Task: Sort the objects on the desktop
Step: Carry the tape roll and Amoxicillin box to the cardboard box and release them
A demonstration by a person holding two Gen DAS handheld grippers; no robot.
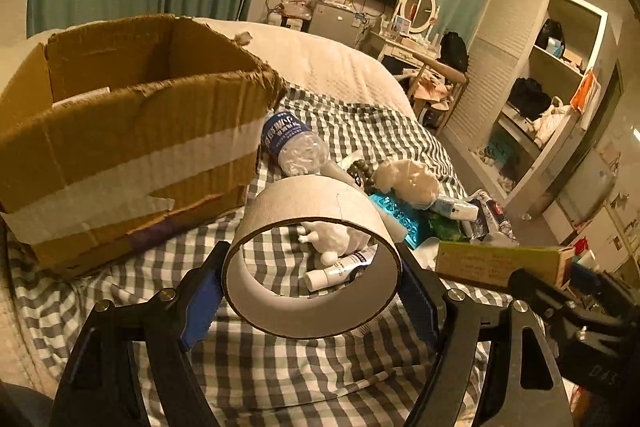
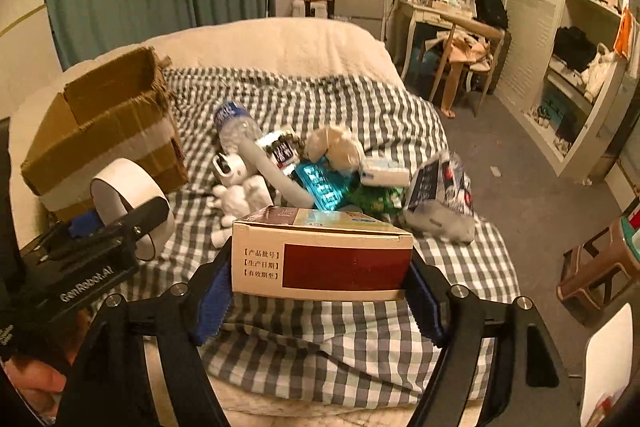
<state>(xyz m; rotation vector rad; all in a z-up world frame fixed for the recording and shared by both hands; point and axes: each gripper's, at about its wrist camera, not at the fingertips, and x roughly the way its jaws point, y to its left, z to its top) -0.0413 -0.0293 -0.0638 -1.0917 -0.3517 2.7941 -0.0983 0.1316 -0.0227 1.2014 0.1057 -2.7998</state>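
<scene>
Gripping tape roll (image 1: pixel 312 259): left claw (image 1: pixel 312 291) | right claw (image 2: pixel 320 291) clamps box (image 2: pixel 320 255), print 生产日期

Dim amber light, fisheye-warped edges

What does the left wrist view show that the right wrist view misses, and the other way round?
Only the left wrist view looks through the tape roll to a small white tube behind it. Only the right wrist view shows the brown stool and the printed end of the carton. Both show the cardboard box, water bottle and both grippers holding their items.
</scene>
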